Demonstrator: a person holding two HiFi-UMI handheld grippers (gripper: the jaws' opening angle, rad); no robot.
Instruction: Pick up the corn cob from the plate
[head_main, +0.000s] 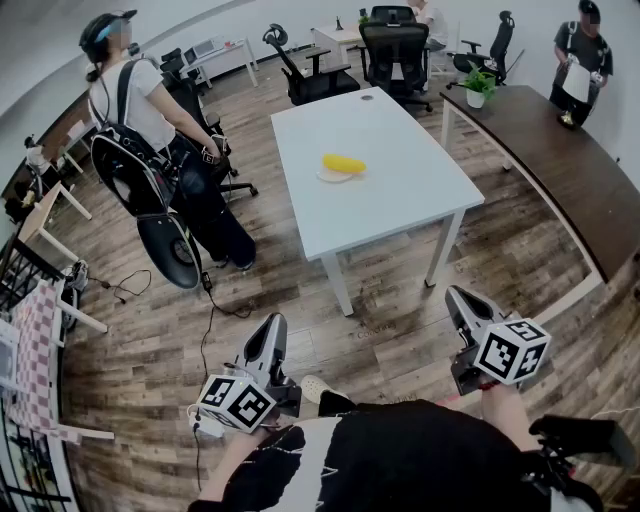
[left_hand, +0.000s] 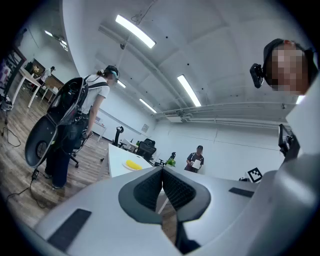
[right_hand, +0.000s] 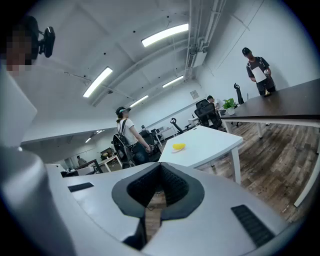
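My ribbed-padded left claw (left_hand: 162, 172) and right claw (right_hand: 160, 169), both pinched together, empty; smooth yellow corn cob (head_main: 343, 163) on a seemingly white plate (head_main: 326, 178).

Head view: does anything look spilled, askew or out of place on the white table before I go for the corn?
Nothing stands out. The corn cob lies on its plate on the white table, with nothing spilled around it. The left tongs and right tongs are shut, empty and short of the table.
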